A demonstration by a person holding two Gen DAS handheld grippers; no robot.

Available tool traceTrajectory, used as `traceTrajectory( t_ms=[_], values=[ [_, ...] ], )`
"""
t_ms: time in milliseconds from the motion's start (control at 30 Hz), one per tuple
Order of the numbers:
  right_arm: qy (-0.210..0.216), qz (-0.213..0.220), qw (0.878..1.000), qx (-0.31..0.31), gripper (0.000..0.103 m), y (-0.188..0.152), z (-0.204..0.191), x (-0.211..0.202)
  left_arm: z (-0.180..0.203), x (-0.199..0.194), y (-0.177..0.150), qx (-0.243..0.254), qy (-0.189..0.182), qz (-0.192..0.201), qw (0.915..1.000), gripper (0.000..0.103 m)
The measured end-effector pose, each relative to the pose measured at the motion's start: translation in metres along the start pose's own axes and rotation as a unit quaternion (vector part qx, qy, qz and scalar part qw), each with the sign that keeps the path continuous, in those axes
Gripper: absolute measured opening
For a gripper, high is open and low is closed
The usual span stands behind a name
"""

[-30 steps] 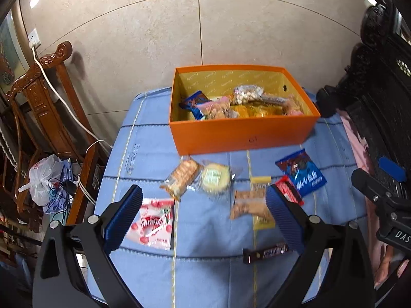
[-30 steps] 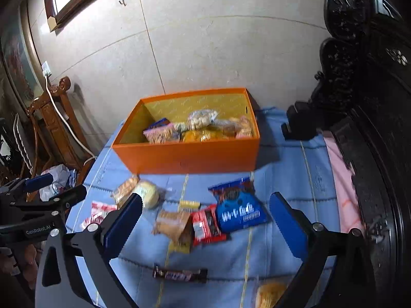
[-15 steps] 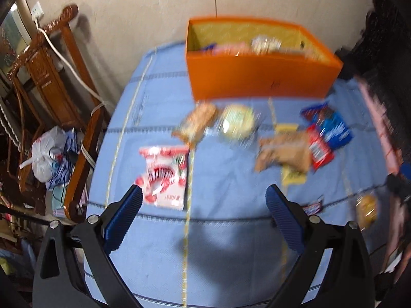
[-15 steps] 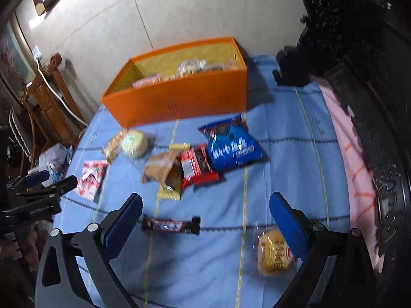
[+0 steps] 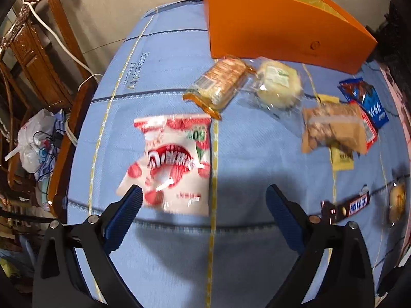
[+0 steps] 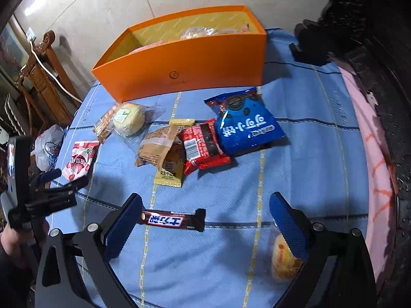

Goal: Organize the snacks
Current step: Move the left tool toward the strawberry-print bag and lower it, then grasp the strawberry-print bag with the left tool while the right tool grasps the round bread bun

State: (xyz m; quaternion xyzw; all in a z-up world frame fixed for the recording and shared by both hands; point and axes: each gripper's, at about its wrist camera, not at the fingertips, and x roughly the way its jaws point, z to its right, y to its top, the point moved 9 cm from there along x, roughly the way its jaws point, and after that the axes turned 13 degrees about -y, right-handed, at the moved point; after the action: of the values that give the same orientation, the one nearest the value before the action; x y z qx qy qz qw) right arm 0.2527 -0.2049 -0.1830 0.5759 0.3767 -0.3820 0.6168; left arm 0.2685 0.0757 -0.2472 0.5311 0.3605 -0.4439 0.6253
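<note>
left gripper (image 5: 203, 195) – agape, above strawberry packet (image 5: 172, 159) | right gripper (image 6: 205, 202) – agape

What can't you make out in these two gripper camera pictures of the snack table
- Orange box contents: left wrist view, hidden by its front wall; in the right wrist view only the tops show.
- Red and white packet print: left wrist view, motion blur.
- Yellow sachet: right wrist view, mostly covered by the brown packet.
- Wrapped bun: right wrist view, partly behind the right gripper finger.
</note>
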Motion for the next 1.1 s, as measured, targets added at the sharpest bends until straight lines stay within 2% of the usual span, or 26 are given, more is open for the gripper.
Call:
traceTrajectory(
  t_ms=[233,467,767,967,1100],
  values=[
    [-0.004,-0.018,1.000,0.001,0.100,-0.001,0.003,0.015,-0.011,-0.001,0.023,0.006,-0.022,0.008,0.9997,0.094],
    [-0.003,-0.025,1.000,0.016,0.100,-0.001,0.012,0.021,-0.027,-0.016,0.026,0.011,-0.025,0.018,0.9995,0.096],
    [0.002,-0.030,0.999,0.009,0.100,-0.002,0.007,0.023,-0.042,0.005,0.026,-0.006,-0.022,-0.008,0.9997,0.097],
    [0.003,-0.031,0.999,0.011,0.100,-0.002,0.006,0.022,-0.043,0.031,0.028,-0.011,-0.002,-0.029,0.9995,0.097],
    [-0.001,-0.029,1.000,0.006,0.100,-0.001,0.006,0.021,-0.049,0.045,0.017,-0.020,0.015,-0.055,0.9982,0.095]
  ],
)
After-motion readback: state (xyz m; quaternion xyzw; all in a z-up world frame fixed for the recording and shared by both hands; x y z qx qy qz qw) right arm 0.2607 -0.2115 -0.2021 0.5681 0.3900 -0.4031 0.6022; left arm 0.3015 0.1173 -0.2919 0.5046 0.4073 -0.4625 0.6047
